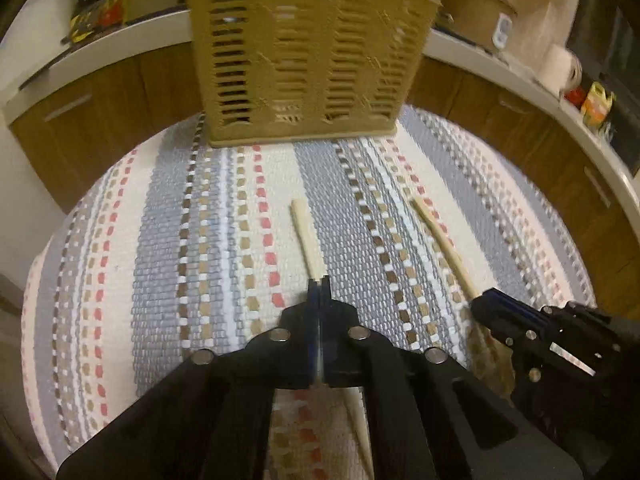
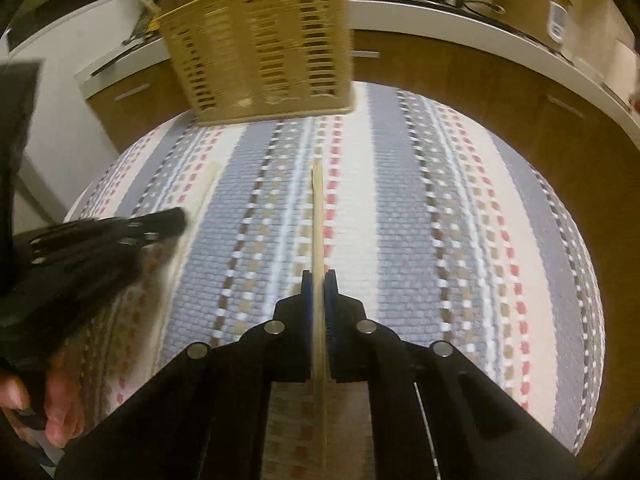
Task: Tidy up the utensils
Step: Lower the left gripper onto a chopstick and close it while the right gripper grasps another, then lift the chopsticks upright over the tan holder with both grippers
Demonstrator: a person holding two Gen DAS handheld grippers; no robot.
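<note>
Each hand-held gripper, left and right, is clenched on its own chopstick lying on the striped cloth, evidently for lifting into the slotted utensil basket beyond.

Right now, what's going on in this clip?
A person is tidying chopsticks with a gripper in each hand. The left gripper is shut on one chopstick, and the right gripper is shut on the other chopstick. Both sticks still lie on the striped cloth. The slotted basket stands at the far edge of the cloth.
</note>
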